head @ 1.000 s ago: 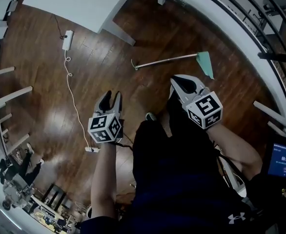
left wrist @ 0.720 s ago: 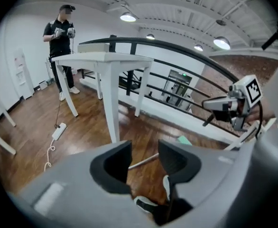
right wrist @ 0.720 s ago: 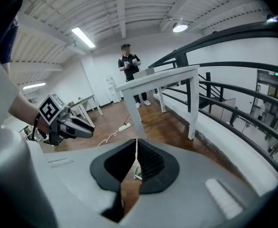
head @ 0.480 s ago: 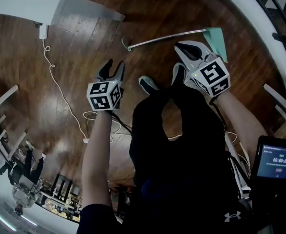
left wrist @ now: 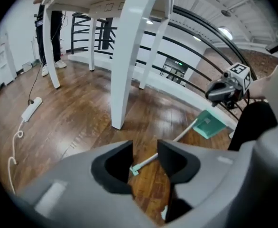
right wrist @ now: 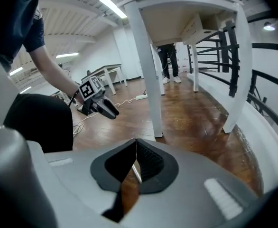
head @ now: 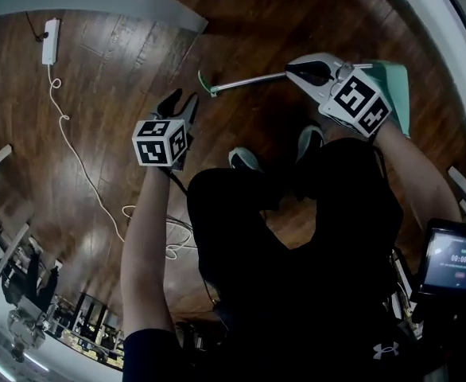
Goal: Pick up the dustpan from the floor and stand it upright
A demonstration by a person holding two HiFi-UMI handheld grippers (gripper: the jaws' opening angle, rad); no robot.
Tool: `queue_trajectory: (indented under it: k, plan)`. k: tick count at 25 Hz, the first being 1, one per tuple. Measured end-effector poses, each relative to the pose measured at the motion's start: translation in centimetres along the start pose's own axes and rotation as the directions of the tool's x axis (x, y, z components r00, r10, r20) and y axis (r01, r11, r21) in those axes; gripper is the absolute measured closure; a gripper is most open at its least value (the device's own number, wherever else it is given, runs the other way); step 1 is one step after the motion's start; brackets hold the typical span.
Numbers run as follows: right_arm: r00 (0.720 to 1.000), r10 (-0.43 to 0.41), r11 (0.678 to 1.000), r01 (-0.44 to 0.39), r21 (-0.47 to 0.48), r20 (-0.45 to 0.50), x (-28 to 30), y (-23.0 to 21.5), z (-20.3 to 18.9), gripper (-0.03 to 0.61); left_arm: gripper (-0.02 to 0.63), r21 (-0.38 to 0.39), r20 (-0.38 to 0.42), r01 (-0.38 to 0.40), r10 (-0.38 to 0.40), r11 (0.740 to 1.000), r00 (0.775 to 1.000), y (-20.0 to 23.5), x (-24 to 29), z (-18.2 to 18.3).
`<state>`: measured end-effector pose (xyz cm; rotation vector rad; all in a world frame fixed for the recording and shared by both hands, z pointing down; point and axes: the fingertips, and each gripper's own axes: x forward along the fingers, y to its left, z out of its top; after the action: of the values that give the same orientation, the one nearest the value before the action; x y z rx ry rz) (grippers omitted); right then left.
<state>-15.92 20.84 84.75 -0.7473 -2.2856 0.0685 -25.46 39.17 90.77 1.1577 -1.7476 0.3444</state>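
The dustpan lies flat on the wooden floor, its thin metal handle (head: pixel 245 81) running left from the teal pan (head: pixel 398 94). In the left gripper view the pan (left wrist: pixel 209 124) lies ahead to the right. The handle's hooked end (left wrist: pixel 135 169) shows on the floor beyond the jaw gap. My left gripper (head: pixel 179 100) (left wrist: pixel 145 148) is open and closing, with nothing between its jaws, a little short of that end. My right gripper (head: pixel 297 70) (right wrist: pixel 136 141) hovers over the handle near the pan, fingertips touching. A sliver of handle (right wrist: pixel 135 170) shows behind them.
A white table leg (left wrist: pixel 125 80) stands just beyond the handle. A power strip (head: pixel 50 40) with its cable lies at the left. A white curb with a black railing (head: pixel 440 54) curves past the pan. My shoes (head: pixel 245 159) are close to the handle.
Both grippers have dropped towards the floor and the camera has come down with them. The right gripper now sits over the handle beside the pan; the left is near the handle's end.
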Motion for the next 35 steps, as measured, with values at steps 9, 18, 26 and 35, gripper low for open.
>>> queue_trajectory:
  k: [9, 18, 26, 35]
  plan:
    - [0.99, 0.137, 0.991, -0.137, -0.001, 0.028, 9.7, -4.6, -6.7, 0.565, 0.449, 0.117, -0.09, 0.074, -0.063, 0.99, 0.994, 3.6, 10.9, -6.0]
    - [0.983, 0.119, 0.992, -0.125, 0.03, 0.14, 6.8, -7.2, -5.9, 0.465, 0.442, -0.082, -0.091, 0.16, -0.167, 0.984, 0.982, 5.7, 17.2, -10.6]
    - [0.985, 0.098, 0.993, -0.105, 0.049, 0.143, 5.6, -7.7, -6.5, 0.465, 0.518, -0.201, -0.063, 0.151, -0.166, 0.968, 0.984, 5.2, 18.5, -11.2]
    - [0.976, 0.113, 0.992, -0.121, 0.036, 0.187, 6.2, -7.1, -4.6, 0.488, 0.52, -0.19, -0.015, 0.158, -0.164, 0.969, 0.986, 4.4, 16.6, -9.4]
